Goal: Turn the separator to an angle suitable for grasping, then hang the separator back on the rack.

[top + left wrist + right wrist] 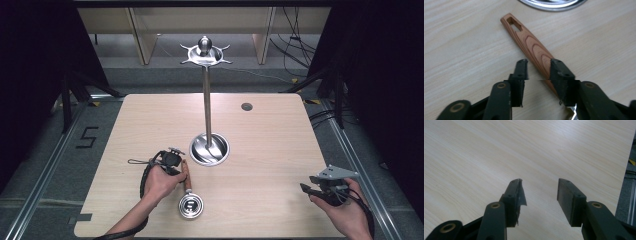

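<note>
We look down on a pale wood-grain laminate table (280, 150) with rounded corners and a small dark round cap (246, 106) set into its far side. Around it we see grey floor, black drapes on both sides, metal rails, loose cables and light wooden furniture beyond.

At the table's middle stands a polished steel utensil stand (206, 90): a slim upright pole rising from a shiny round dish base (210, 149) to a hooked crown topped by a ball.

Near the front edge lies a small steel ladle with a tapered reddish wooden handle (529, 42); its round shiny bowl (191, 205) points toward us, and the handle's slotted tip points toward the stand's base, close to it but apart.

The left gripper (537, 66), in the left hand (160, 181), has its matte black jaws spread around the handle, which runs between them; we cannot tell whether either pad touches the wood.

The right gripper (539, 188), in the right hand (345, 210), sits near the table's right front corner, jaws spread wide over bare tabletop.
</note>
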A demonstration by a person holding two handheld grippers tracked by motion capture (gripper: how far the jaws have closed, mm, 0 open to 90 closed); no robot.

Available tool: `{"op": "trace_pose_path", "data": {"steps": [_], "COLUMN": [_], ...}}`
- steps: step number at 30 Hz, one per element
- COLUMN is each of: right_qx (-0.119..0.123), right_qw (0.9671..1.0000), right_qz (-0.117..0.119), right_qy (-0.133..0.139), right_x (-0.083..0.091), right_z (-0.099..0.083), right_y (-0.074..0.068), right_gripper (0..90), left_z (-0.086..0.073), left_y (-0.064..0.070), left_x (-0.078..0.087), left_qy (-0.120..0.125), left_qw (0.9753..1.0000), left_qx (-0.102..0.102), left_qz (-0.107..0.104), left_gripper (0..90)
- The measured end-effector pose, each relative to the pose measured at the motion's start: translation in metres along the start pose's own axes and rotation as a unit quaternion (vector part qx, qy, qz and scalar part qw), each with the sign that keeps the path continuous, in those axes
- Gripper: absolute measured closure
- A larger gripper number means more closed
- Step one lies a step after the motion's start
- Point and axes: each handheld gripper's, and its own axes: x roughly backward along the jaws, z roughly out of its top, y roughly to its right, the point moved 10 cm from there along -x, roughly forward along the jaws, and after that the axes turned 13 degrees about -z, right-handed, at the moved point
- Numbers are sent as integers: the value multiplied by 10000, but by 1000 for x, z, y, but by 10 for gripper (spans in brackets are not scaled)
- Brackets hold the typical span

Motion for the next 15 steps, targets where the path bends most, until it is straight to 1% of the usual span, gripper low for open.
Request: {"op": "trace_pose_path", "data": {"steps": [1,2,3,4,5,6,7,8,9,11,12,13,14,15], "right_qx": [14,28,-33,-146,-116,-145,-85,-48,-17,14,46,66,87,-32], "right_qw": [10000,10000,10000,9999,9999,9999,10000,10000,10000,10000,10000,10000,9999,10000], "right_qz": [0,-25,-13,-4,-17,-13,-11,-37,2,-28,27,29,29,39], "right_qy": [13,37,23,-75,-32,-36,-39,30,9,55,40,51,58,32], "right_x": [1,1,3,5,5,5,5,3,3,2,2,2,2,4], "right_z": [0,0,0,-1,0,0,0,1,2,1,2,2,2,2], "right_y": [1,2,2,0,1,0,0,0,0,-1,-3,-3,-2,-3], "right_gripper": [551,551,550,550,549,549,548,547,546,546,546,546,546,546], "left_z": [2,3,4,5,5,5,6,8,8,9,11,11,13,13], "left_y": [0,1,1,2,2,2,3,4,5,6,6,6,10,10], "left_x": [-2,-3,-5,-6,-6,-6,-6,-6,-6,-8,-8,-8,-11,-11], "left_qy": [-10,-32,-20,-6,-7,-7,-39,-34,-58,-66,-87,-87,22,22], "left_qw": [10000,9999,9999,9998,9998,9998,9997,9997,9996,9995,9994,9994,9986,9986], "left_qx": [29,100,140,166,220,220,244,260,272,307,327,327,517,517], "left_qz": [24,3,-45,-93,-7,-7,-28,-20,-5,-31,42,42,110,110], "left_gripper": [591,572,563,557,550,543,539,535,534,533,533,532,526,523]}}
